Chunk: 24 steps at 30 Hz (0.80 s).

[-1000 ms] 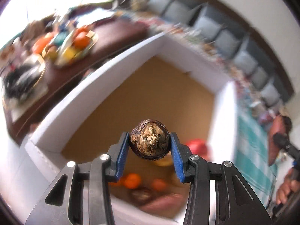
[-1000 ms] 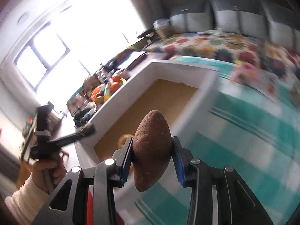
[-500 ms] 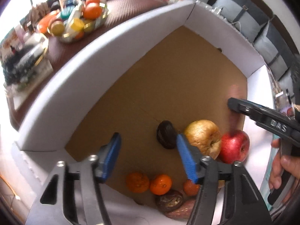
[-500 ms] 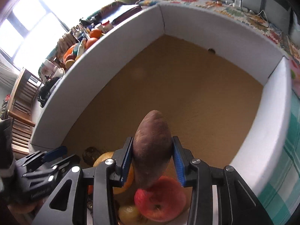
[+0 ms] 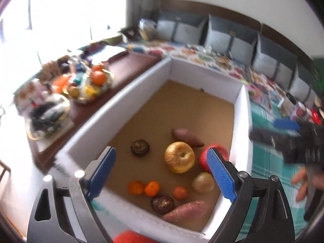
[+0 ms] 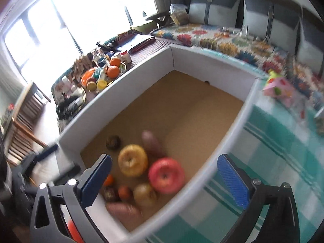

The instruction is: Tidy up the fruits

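Both loads are lying in box (image 5: pixel 145 93) now: walnut (image 5: pixel 140 147), sweet potato (image 5: pixel 187 137). We're opening left claw (image 5: pixel 162 179) & right claw (image 6: pixel 164 180), both empty; fruit bowl (image 6: pixel 105 75) on tabletop far edge probably remaining.

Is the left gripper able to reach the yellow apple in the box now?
Probably yes: the left gripper, jaws opening and empty, sits above the open-topped box, and nothing covers the yellow apple.

Matt cardboard box (image 5: pixel 241 109), ribbed blue pads (image 5: pixel 221 177)
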Available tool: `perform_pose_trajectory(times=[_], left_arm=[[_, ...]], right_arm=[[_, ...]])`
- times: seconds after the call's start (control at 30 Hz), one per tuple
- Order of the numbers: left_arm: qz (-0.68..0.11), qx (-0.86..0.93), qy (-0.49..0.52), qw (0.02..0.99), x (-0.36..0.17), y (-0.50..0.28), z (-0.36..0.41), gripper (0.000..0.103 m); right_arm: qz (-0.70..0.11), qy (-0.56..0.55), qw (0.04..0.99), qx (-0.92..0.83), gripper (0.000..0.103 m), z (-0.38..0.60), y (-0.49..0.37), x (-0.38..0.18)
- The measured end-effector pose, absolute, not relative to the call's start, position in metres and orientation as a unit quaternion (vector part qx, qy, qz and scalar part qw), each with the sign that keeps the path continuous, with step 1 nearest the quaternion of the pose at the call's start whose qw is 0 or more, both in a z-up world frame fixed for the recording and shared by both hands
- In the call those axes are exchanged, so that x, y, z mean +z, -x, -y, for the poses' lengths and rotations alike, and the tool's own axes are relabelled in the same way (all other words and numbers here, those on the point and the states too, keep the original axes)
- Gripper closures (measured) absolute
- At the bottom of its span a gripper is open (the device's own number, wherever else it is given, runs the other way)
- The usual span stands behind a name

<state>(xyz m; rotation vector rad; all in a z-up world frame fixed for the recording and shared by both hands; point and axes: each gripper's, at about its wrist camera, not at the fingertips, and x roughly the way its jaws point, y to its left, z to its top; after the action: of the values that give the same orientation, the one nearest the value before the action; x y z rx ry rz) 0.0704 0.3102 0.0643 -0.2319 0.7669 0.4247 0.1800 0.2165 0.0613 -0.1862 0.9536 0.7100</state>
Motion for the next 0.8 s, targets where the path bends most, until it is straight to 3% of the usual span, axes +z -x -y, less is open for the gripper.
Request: perform_pose_trajectory(times=[0.43, 0.67, 0.8], left_arm=[[-0.446, 0.260, 0.122, 0.848, 0.070, -0.043, -0.313, 0.010], [-0.433, 0.268, 0.132, 0.850, 0.078, -0.023, -0.314, 0.010], [-0.427, 0.277, 0.148, 0.848, 0.082, -0.018, -0.321, 0.005]], right_arm=[[-0.443, 0.119, 0.835, 0.305, 0.000, -0.181, -0.092, 0.077], [-0.437, 0.138, 0.831, 0.315, 0.000, -0.203, -0.077, 0.090], [-0.435, 0.140, 0.833, 0.312, 0.000, -0.208, -0.076, 0.094]])
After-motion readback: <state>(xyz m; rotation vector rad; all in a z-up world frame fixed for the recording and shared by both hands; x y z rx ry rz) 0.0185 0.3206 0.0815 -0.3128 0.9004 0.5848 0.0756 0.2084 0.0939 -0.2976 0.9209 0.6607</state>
